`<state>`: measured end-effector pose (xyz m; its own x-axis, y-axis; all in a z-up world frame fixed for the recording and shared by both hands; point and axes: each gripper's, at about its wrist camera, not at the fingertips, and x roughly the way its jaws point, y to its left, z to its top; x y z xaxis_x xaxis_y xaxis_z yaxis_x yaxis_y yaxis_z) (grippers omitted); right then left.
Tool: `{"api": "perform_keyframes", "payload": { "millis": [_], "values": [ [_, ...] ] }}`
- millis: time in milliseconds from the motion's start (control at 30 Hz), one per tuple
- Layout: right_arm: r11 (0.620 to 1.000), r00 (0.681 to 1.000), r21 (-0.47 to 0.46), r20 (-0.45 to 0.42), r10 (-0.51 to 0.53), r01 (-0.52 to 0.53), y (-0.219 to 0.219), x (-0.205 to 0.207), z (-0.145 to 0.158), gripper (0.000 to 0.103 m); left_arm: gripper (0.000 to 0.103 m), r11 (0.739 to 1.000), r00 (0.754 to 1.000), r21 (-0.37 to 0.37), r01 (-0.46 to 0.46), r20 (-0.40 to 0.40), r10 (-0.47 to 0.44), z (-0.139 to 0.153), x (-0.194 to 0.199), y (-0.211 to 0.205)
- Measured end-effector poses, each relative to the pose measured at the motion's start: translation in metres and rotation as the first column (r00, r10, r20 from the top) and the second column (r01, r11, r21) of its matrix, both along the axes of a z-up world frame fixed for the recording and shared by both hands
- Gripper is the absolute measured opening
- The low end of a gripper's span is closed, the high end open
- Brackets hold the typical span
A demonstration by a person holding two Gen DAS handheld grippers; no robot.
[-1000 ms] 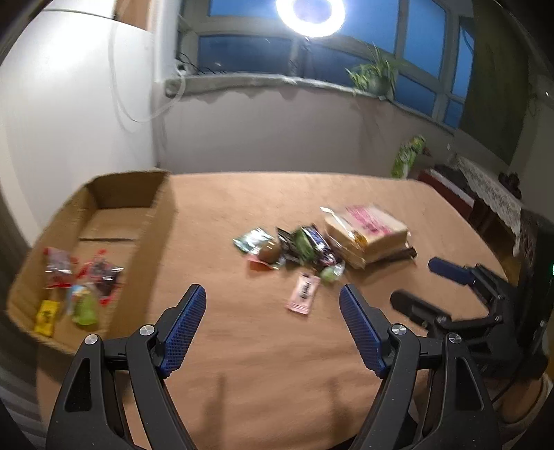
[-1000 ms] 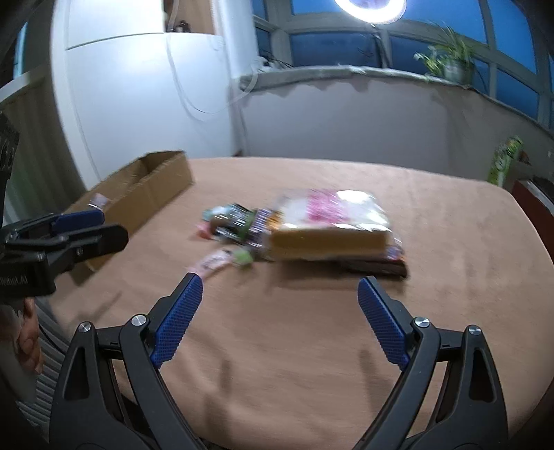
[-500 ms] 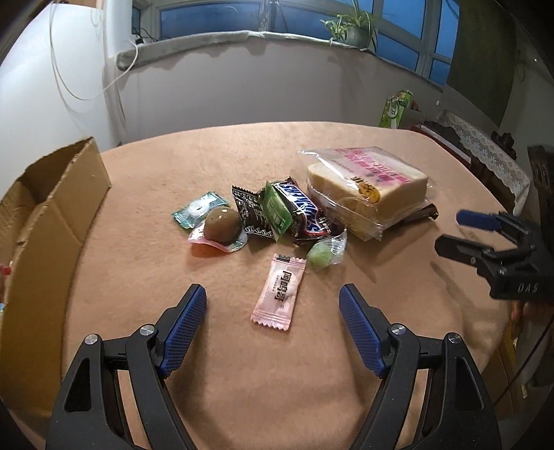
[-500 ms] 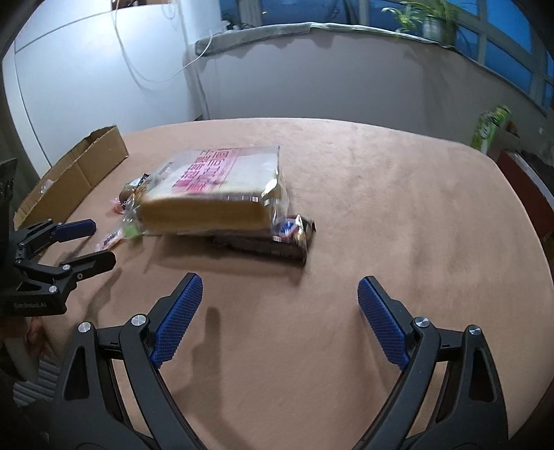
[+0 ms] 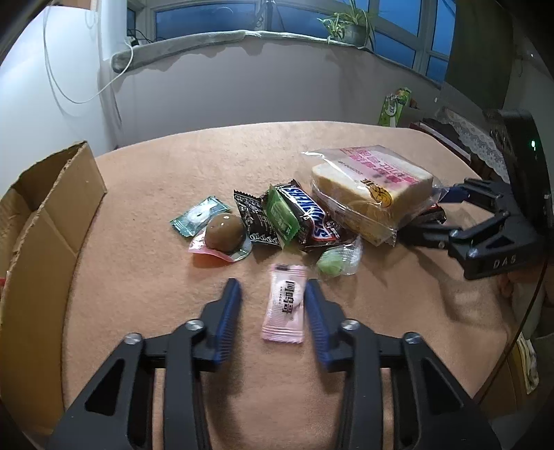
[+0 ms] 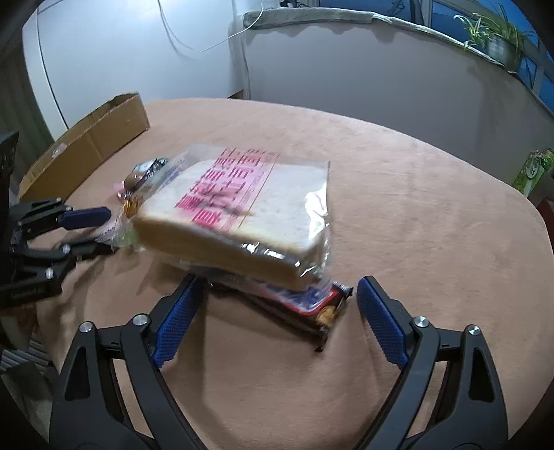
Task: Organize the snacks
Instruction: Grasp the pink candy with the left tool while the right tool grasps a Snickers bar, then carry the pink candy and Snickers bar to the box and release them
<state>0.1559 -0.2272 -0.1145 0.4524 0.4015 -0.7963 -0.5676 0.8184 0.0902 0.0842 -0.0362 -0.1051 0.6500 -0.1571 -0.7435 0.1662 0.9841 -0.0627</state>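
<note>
Table (image 5: 173,346) covered in matt, napped tan cloth. Box (image 5: 52,207) of plain corrugated cardboard. Bread bag (image 6: 311,207) of glossy clear plastic. Pink sachet (image 5: 285,308) matt.

A tan-covered tabletop (image 5: 194,166) is backed by a grey wall (image 5: 242,79); dark windows (image 5: 214,15) and a potted plant (image 5: 349,27) are seen above.

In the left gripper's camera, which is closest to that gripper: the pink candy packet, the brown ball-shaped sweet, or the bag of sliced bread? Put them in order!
Measured from the left gripper:
1. Pink candy packet: lying between the gripper's closing fingers, the right one at its edge.
2. Brown ball-shaped sweet: further out, to the left.
3. Bag of sliced bread: farthest, up and to the right.
</note>
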Motion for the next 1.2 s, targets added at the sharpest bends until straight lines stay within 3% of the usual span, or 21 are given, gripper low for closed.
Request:
{"api": "perform_keyframes", "payload": {
  "millis": [133, 200, 300, 400, 667, 867, 1200],
  "values": [
    [1.0, 1.0, 0.005, 0.006, -0.006, 0.006, 0.0, -0.007, 0.002, 0.072, 0.019, 1.0, 1.0, -0.005, 0.023, 0.003, -0.023, 0.0, -0.001, -0.002],
    [1.0, 1.0, 0.001, 0.009, -0.011, 0.011, -0.001, -0.012, 0.002, 0.065, 0.018, 1.0, 1.0, -0.003, 0.028, 0.004, -0.028, 0.0, -0.002, -0.003],
    [0.999, 0.999, 0.008, 0.021, -0.034, 0.034, -0.004, -0.023, 0.004, 0.04, 0.018, 1.0, 1.0, -0.014, 0.027, 0.004, -0.027, 0.001, -0.003, -0.003],
    [0.999, 0.999, 0.014, 0.028, -0.044, 0.044, -0.007, -0.033, 0.005, 0.031, 0.018, 0.999, 1.0, -0.044, 0.017, 0.002, -0.017, 0.002, -0.005, 0.001],
    [0.995, 0.997, 0.064, 0.026, -0.08, 0.078, -0.013, -0.073, 0.011, 0.03, 0.018, 0.997, 1.0, -0.075, -0.015, 0.018, 0.017, 0.008, -0.03, 0.008],
    [0.981, 0.993, 0.158, 0.0, -0.117, 0.116, -0.024, -0.101, 0.016, 0.03, 0.018, 0.996, 0.999, -0.088, -0.017, 0.042, 0.021, 0.017, -0.046, 0.012],
    [0.973, 0.988, 0.194, 0.06, -0.142, 0.128, -0.021, -0.118, 0.047, 0.03, 0.018, 0.995, 0.991, -0.095, -0.022, 0.126, 0.034, 0.048, -0.063, 0.021]
  ]
}}
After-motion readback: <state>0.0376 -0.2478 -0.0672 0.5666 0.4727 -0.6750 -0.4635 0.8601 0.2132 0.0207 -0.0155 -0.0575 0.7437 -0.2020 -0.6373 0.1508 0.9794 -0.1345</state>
